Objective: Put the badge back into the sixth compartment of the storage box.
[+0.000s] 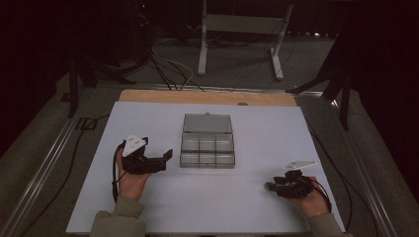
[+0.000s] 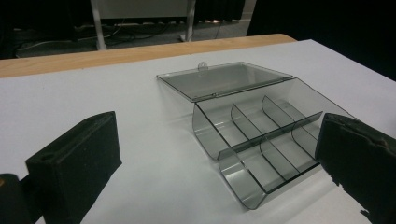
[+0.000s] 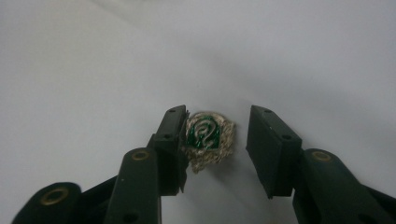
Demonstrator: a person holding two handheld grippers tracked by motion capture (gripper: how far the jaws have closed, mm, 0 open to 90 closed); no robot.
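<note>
A: Table [image 1: 207, 207], white sheet over it, wooden edge at the far side. Clear compartment box [image 1: 207, 148] at the middle, lid [image 2: 224, 79] swung back flat, six cells, none with anything in it that I can see.

B: Left gripper [image 1: 165, 157]?

A: Just beside the box's left end, pointed at it, jaws spread wide, nothing between them. Its own view has the box framed between the two pads.

B: Right gripper [image 1: 269, 186]?

A: Near edge, right side, well apart from the box, low over the sheet. Jaws partly drawn in around a small badge [image 3: 208, 137], silver edge, green face with a curled mark. One pad [image 3: 170, 135] touches the badge's side; the other stands off with a gap. Not clamped yet.

B: Progress?

A: Early, by my reading. Box open and ready; the badge lies on the sheet. Left: pinch, lift, carry over, drop into a cell, likely shut the lid.
</note>
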